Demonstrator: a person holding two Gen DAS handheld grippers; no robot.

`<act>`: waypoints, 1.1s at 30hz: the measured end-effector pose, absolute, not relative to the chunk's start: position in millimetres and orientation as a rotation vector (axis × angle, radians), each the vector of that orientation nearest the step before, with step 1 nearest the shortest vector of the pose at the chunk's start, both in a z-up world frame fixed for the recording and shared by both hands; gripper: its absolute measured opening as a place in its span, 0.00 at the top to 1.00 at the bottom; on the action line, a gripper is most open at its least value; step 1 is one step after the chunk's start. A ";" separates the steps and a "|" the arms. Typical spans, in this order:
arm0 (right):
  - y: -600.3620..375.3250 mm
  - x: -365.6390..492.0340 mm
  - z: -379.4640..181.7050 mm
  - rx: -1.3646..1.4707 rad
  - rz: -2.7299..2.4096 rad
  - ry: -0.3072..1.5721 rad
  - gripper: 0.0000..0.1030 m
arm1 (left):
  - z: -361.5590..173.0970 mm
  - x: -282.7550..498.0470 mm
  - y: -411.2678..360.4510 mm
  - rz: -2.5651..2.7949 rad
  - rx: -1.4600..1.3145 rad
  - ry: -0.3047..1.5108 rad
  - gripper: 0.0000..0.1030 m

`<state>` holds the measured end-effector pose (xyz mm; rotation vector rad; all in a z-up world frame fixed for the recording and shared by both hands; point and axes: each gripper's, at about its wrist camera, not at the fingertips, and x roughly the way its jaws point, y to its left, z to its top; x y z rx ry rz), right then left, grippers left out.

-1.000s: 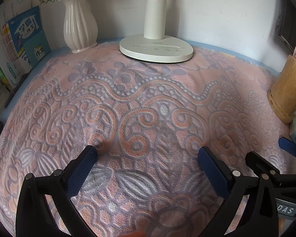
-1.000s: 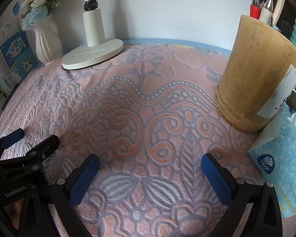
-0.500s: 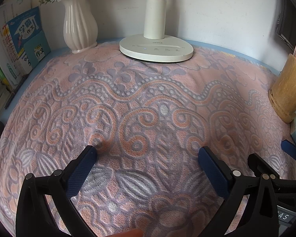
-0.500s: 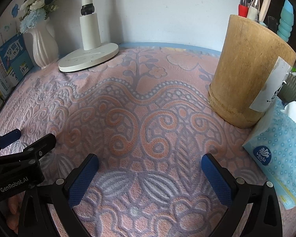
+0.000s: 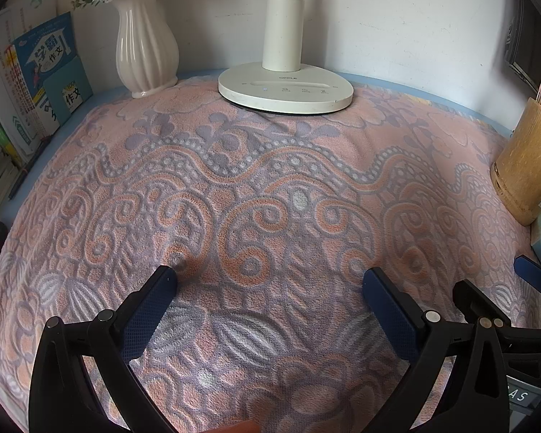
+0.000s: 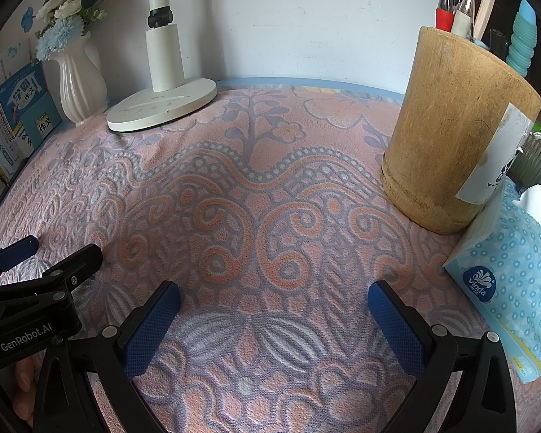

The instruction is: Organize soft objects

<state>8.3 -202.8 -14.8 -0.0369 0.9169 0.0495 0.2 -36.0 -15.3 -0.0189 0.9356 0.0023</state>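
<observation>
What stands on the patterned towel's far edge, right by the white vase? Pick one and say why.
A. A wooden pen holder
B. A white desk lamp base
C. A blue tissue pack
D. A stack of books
B: the white desk lamp base rests on the back edge of the towel, just right of the white vase; the wooden pen holder and tissue pack sit far to the right.
</observation>
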 end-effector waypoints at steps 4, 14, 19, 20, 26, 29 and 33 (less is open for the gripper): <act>-202.9 8.2 -14.6 -0.037 0.050 0.917 0.00 | -15.4 0.3 -36.1 0.003 -0.019 0.936 0.00; -202.6 8.3 -15.3 -0.037 0.050 0.916 0.00 | -16.1 -0.1 -36.8 0.004 -0.014 0.936 0.00; -202.9 8.5 -15.4 -0.037 0.050 0.917 0.00 | -15.4 0.1 -36.3 0.003 -0.015 0.936 0.00; -202.7 8.7 -15.6 -0.038 0.050 0.917 0.00 | -15.4 0.1 -36.3 0.003 -0.015 0.936 0.00; -202.5 9.0 -15.9 -0.037 0.050 0.917 0.00 | -14.8 0.3 -35.6 0.001 -0.017 0.935 0.00; -202.9 8.2 -14.9 -0.037 0.050 0.917 0.00 | -14.9 0.2 -35.7 0.001 -0.018 0.935 0.00; -202.7 8.1 -14.8 -0.038 0.050 0.917 0.00 | -14.9 0.2 -35.8 0.001 -0.018 0.935 0.00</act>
